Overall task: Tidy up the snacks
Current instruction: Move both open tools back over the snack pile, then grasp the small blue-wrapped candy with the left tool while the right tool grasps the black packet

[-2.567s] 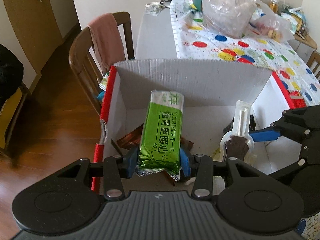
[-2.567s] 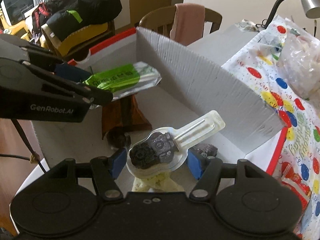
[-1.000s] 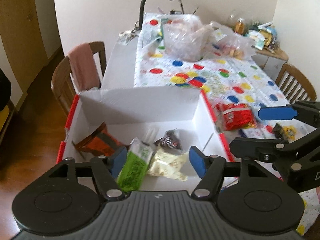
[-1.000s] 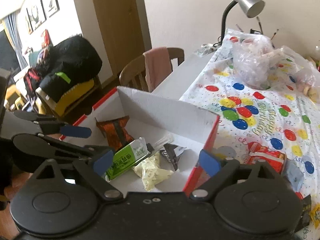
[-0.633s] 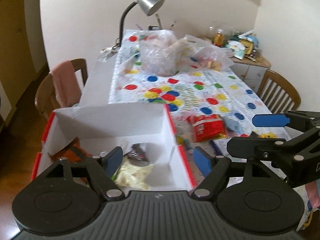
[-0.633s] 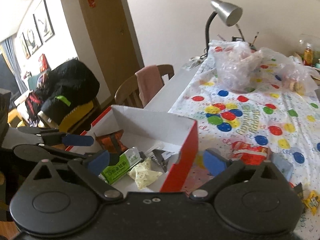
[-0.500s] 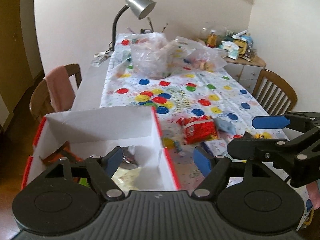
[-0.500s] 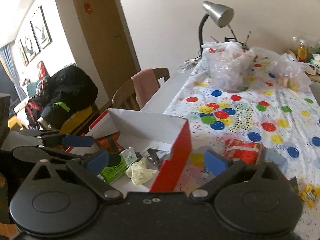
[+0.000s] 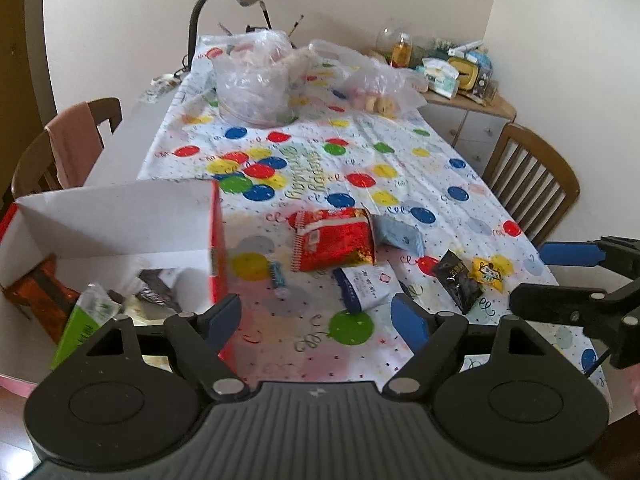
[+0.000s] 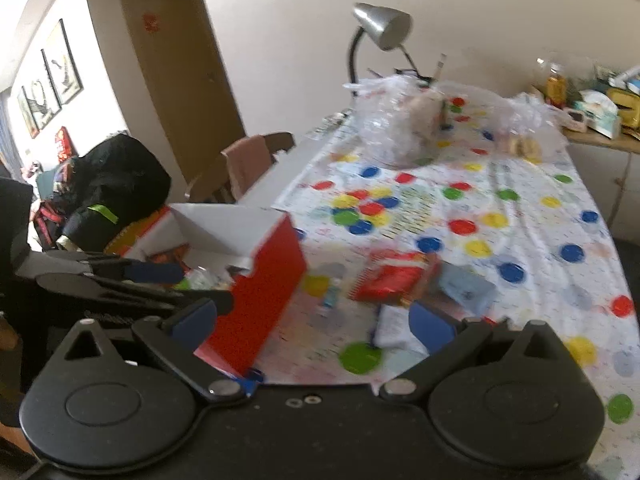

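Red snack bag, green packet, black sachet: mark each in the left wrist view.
red snack bag (image 9: 334, 242): left wrist view, front panel.
green packet (image 9: 82, 326): left wrist view, green face.
black sachet (image 9: 458, 280): left wrist view, middle.

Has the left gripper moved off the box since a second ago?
Yes. The left gripper has swung right: the box now sits at the view's left edge, and the open, empty jaws face loose snacks on the tablecloth.

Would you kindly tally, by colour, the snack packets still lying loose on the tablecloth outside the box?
Red packet: 1
Pale blue packet: 1
White and blue packet: 1
Black packet: 1
Yellow packet: 1
Small blue wrapped sweet: 1
Total: 6
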### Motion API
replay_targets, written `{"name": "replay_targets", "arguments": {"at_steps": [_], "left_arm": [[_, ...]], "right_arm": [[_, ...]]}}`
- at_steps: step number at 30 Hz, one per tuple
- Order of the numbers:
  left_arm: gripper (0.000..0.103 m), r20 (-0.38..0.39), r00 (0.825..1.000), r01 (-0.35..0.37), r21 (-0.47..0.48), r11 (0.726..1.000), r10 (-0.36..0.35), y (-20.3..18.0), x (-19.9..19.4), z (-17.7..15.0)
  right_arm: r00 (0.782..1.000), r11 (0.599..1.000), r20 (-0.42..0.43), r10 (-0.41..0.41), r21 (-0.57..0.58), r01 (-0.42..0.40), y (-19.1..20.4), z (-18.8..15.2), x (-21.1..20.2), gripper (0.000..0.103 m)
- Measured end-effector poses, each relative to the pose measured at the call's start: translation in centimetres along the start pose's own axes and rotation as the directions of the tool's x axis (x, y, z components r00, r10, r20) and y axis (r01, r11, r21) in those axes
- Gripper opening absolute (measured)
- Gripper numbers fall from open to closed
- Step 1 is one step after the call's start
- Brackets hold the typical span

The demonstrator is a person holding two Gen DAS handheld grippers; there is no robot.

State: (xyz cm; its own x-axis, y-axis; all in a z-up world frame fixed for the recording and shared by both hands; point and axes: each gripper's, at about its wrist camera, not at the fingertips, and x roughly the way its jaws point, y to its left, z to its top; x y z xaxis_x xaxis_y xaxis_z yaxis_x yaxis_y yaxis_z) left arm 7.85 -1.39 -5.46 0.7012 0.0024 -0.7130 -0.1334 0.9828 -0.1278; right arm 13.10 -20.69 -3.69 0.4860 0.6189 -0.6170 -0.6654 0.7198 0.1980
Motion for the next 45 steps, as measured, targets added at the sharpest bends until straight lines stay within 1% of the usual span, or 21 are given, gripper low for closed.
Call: {"name": "replay_targets", "arguments": {"at_steps": [3, 10, 17, 22, 24, 25, 26, 27, 29, 31, 32, 36, 39, 45], "left_arm": [[0.082, -0.017, 1.0, -0.02, -0.004, 1.0, 0.02, -1.1, 1.5, 0.2], [0.082, -0.052, 0.996, -0.067, -0.013, 0.998, 0.066, -2.6, 5.2, 0.5], [0.082, -0.097, 0.989, -0.116, -0.03, 0.993, 0.113, -2.4, 9.0, 1.5], [0.082, -0.128, 0.981, -0.154, -0.05, 0.987, 0.146, -1.6, 11.5, 2.3], [0.077, -0.138, 0.979, -0.161, -0.051, 0.986, 0.153, -1.3, 12.3, 2.6], [0.077, -0.147, 0.978, -0.158, -0.046, 0.986, 0.149, -1.4, 12.8, 2.8], [0.074, -0.158, 0.976, -0.157, -0.045, 0.987, 0.148, -1.4, 13.2, 2.9], [0.067, -0.168, 0.975, -0.154, -0.046, 0.987, 0.144, -1.3, 13.7, 3.1], [0.059, -0.192, 0.972, -0.143, -0.041, 0.989, 0.133, -1.4, 14.6, 3.1], [0.056, -0.201, 0.967, -0.161, -0.023, 0.987, 0.154, -1.4, 15.4, 3.1], [0.052, -0.206, 0.966, -0.167, -0.024, 0.986, 0.159, -1.3, 15.8, 3.1], [0.042, -0.229, 0.957, -0.192, -0.052, 0.98, 0.175, -0.1, 17.1, 3.1], [0.037, -0.245, 0.952, -0.204, -0.063, 0.977, 0.183, 0.5, 17.8, 3.1], [0.036, -0.26, 0.946, -0.215, -0.06, 0.975, 0.193, 1.1, 18.5, 3.0]], "right_arm": [[1.0, 1.0, -0.015, -0.027, 0.012, 0.027, -2.4, -0.5, -0.3, 0.103], [0.996, 0.998, -0.052, -0.067, -0.008, 0.066, -7.2, -1.2, 0.4, 0.103], [0.988, 0.996, -0.123, -0.092, -0.007, 0.092, -11.4, -1.8, 3.3, 0.102], [0.981, 0.997, -0.174, -0.08, -0.034, 0.076, -13.2, -1.8, 5.5, 0.098], [0.979, 0.997, -0.194, -0.067, -0.041, 0.06, -13.7, -1.8, 6.3, 0.097], [0.978, 0.998, -0.2, -0.062, -0.043, 0.055, -13.8, -1.8, 6.7, 0.096], [0.976, 0.998, -0.209, -0.054, -0.045, 0.045, -13.9, -1.8, 7.1, 0.096], [0.975, 0.998, -0.217, -0.048, -0.049, 0.038, -13.9, -1.8, 7.4, 0.094], [0.971, 0.997, -0.233, -0.045, -0.064, 0.031, -14.1, -1.9, 8.3, 0.091], [0.967, 0.997, -0.249, -0.043, -0.066, 0.027, -14.4, -1.9, 9.2, 0.085], [0.966, 0.998, -0.256, -0.041, -0.064, 0.025, -14.5, -1.9, 9.5, 0.083], [0.959, 0.997, -0.279, -0.044, -0.077, 0.024, -14.9, -2.0, 10.9, 0.077], [0.956, 0.996, -0.291, -0.047, -0.082, 0.024, -15.1, -2.1, 11.6, 0.07], [0.95, 0.996, -0.309, -0.054, -0.083, 0.03, -15.4, -2.3, 12.8, 0.057]]}}
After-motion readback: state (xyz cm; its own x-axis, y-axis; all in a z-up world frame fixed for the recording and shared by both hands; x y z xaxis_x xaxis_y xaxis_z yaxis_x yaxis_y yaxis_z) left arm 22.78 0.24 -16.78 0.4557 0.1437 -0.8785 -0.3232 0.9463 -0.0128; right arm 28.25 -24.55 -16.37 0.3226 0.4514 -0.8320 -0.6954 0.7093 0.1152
